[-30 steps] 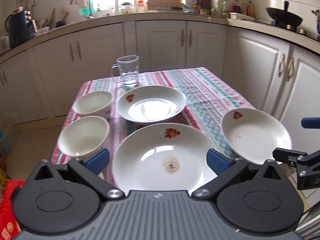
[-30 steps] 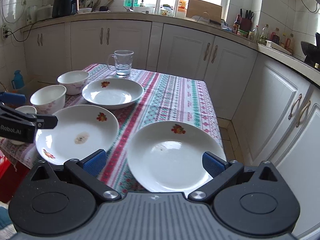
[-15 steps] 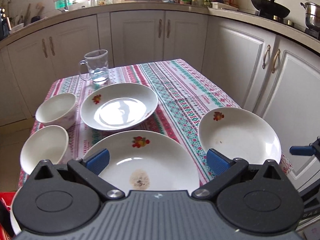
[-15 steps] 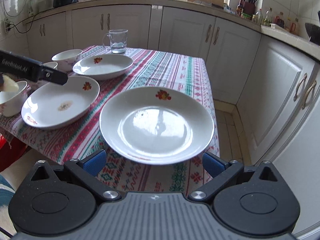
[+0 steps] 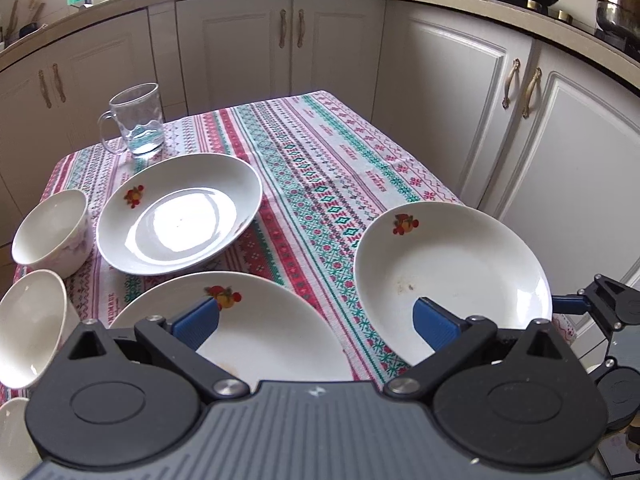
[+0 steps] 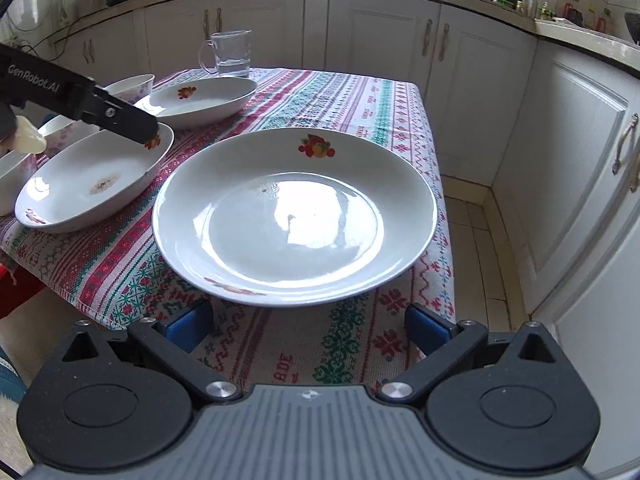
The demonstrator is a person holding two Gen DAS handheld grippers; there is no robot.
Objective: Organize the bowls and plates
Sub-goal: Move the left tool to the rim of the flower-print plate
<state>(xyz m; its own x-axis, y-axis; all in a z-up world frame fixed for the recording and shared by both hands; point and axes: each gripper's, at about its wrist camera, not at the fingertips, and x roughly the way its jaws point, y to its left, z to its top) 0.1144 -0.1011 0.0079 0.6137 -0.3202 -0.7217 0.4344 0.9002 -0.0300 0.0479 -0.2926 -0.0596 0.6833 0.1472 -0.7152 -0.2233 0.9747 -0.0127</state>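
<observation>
Table (image 5: 320,152) under a striped patterned tablecloth (image 6: 340,96). On it: a glass mug (image 5: 138,120) near the far left corner; three white plates (image 5: 178,212) (image 5: 256,332) (image 5: 450,276), one by the right edge; bowls (image 5: 50,232) (image 5: 30,328) along the left edge.

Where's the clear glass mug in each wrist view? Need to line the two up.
Left wrist: clear glass mug upper left, at the table's far end, behind the far white plate.
Right wrist: mug top centre-left, behind that plate.
Shared landmark: the striped patterned tablecloth.
</observation>
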